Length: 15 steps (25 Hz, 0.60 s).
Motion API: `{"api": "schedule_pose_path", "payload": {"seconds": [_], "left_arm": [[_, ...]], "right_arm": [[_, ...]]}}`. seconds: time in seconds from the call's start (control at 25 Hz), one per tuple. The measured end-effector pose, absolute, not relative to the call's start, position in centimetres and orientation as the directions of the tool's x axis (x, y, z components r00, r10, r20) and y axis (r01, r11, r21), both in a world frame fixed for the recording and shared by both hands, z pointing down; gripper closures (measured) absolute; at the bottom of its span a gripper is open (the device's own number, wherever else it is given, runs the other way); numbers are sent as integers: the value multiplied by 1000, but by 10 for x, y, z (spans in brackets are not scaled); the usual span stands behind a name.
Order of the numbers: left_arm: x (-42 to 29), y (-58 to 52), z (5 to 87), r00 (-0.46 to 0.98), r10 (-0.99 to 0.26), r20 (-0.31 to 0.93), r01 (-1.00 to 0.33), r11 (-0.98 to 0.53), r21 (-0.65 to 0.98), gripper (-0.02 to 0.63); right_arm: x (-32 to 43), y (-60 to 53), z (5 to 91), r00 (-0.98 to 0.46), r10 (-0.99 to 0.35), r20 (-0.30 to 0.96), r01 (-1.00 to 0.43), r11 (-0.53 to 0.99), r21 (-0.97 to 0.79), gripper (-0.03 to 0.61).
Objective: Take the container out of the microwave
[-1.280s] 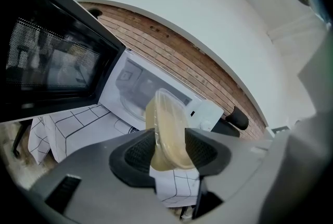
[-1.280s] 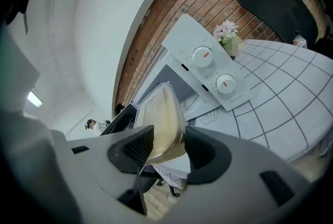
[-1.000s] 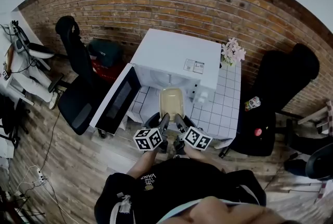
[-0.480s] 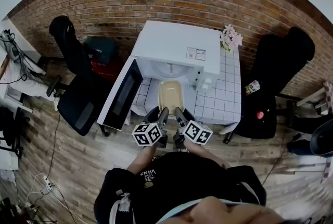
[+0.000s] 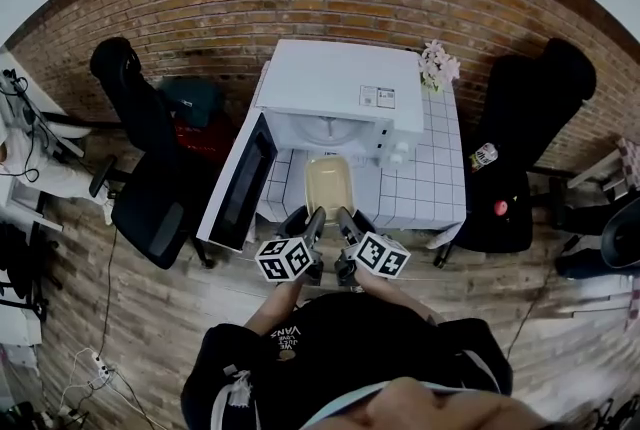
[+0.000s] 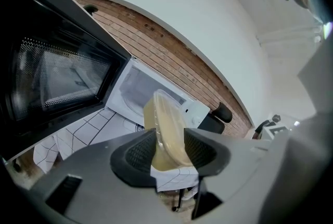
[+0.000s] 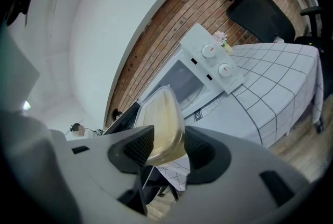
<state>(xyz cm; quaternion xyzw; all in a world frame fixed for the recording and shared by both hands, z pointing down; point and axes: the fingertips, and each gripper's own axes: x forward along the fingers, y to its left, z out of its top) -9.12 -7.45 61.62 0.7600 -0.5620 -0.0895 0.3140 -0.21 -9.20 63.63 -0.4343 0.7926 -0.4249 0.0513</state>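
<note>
A shallow, lidded, beige plastic container (image 5: 328, 186) hangs level over the tiled table, just in front of the white microwave (image 5: 340, 93), whose door (image 5: 240, 183) stands open to the left. My left gripper (image 5: 313, 223) is shut on the container's near left rim and my right gripper (image 5: 345, 223) on its near right rim. In the left gripper view the container (image 6: 167, 134) sits edge-on between the ribbed pads of the left gripper (image 6: 169, 152). The right gripper view shows the container (image 7: 164, 124) clamped the same way in the right gripper (image 7: 166, 150).
The microwave stands on a small table with a white checked cloth (image 5: 425, 188). A flower vase (image 5: 437, 66) is at its back right corner. Black office chairs flank the table at the left (image 5: 150, 188) and right (image 5: 530, 118). A brick wall runs behind.
Both grippers have drawn the container a little back from the microwave's mouth toward me, and my view has backed away from the table. The grip on the container is unchanged.
</note>
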Motion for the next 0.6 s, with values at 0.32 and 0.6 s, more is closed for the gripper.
{"api": "schedule_pose_path", "payload": {"seconds": [0.32, 0.6], "left_arm": [[-93, -65, 619, 398, -891, 219, -787, -209, 581, 440], [-93, -56, 620, 439, -871, 220, -776, -243, 582, 445]], "right_arm": [[-3, -78, 638, -579, -762, 291, -655, 222, -722, 400], [-2, -64, 639, -547, -783, 295, -661, 189, -726, 400]]}}
